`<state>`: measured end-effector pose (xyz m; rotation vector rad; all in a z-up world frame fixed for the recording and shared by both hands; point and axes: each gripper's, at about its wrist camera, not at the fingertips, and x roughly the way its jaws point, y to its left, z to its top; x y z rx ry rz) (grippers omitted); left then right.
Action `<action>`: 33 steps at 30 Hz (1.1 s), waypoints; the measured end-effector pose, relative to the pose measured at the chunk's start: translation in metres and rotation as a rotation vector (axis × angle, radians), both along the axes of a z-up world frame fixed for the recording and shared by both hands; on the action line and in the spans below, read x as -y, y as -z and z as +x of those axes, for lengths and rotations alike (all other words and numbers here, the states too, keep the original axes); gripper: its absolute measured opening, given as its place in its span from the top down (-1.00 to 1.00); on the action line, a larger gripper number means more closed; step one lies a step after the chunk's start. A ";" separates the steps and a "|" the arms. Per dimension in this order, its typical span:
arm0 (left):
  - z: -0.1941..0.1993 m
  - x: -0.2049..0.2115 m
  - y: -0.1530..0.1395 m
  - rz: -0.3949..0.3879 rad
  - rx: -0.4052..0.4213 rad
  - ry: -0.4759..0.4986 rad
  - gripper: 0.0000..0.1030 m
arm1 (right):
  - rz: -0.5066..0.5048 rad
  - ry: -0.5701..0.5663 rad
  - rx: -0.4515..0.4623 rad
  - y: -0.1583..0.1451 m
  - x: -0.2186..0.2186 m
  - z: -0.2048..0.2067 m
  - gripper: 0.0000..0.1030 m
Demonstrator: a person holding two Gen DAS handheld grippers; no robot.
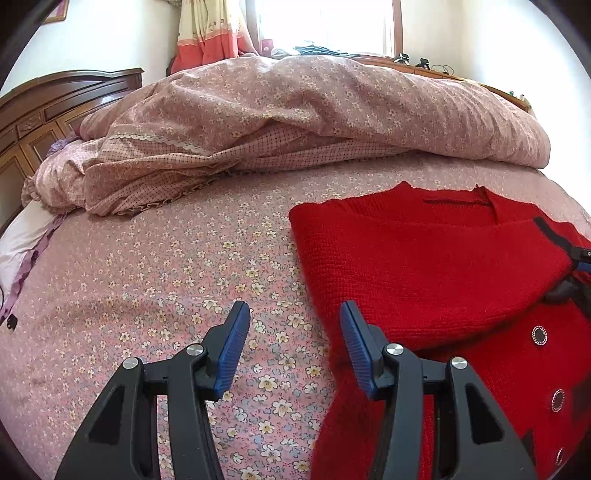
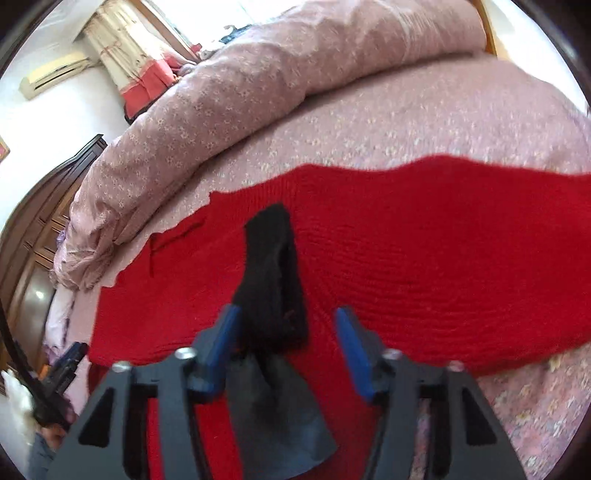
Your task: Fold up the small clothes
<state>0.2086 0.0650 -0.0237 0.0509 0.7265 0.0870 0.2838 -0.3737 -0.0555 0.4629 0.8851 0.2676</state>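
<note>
One red knitted sweater [image 1: 443, 273] with black trim, lying on a bed sheet of pink cotton printed with small cream flowers [image 1: 155, 295]. In the left wrist view it occupies the right half of the bed surface; its near portion carries round metal-rimmed buttons [image 1: 539, 336] and a fold of red knit lies across it. A neckline edge with a dark line of trim faces the far side.

One black cuff of the sweater [image 2: 275, 280], seen in the right wrist view standing up from the red knit between the fingers of the right gripper [image 2: 286, 314]. It touches the left blue pad, while a gap shows before the right pad; the claw stands parted, not clamped on it. A grey shape below the cuff is too blurred to identify.

One left gripper [image 1: 295, 306], black frame with ribbed blue pads, released, its fingers wide apart above the flowered sheet at the sweater's left edge, nothing between them.

One bulky quilt in dusty pink floral fabric with a checked underside and lace trim [image 1: 295, 110], heaped along the far side of the bed, just beyond the sweater.

One dark carved wooden headboard [image 1: 44, 118], at left.

One cream and coral curtain [image 1: 210, 33], beside a bright window.
</note>
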 end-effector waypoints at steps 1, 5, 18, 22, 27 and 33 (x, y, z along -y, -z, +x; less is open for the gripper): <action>0.000 0.000 0.000 0.001 0.000 0.001 0.13 | 0.030 -0.004 0.010 -0.002 0.001 0.000 0.81; 0.001 -0.001 0.001 -0.005 -0.005 -0.001 0.13 | 0.145 -0.009 0.064 -0.017 0.009 -0.005 0.92; 0.000 0.001 -0.001 0.005 0.000 0.009 0.13 | 0.151 0.052 -0.146 0.009 0.011 0.008 0.86; 0.000 0.002 -0.001 0.008 -0.001 0.011 0.13 | 0.146 0.102 -0.115 0.002 0.023 -0.004 0.72; -0.002 0.006 -0.003 0.033 0.013 0.024 0.13 | 0.099 0.164 -0.061 -0.025 0.064 -0.027 -0.30; -0.007 0.018 -0.005 0.055 0.026 0.054 0.13 | 0.072 0.292 0.068 -0.036 0.148 -0.092 -0.75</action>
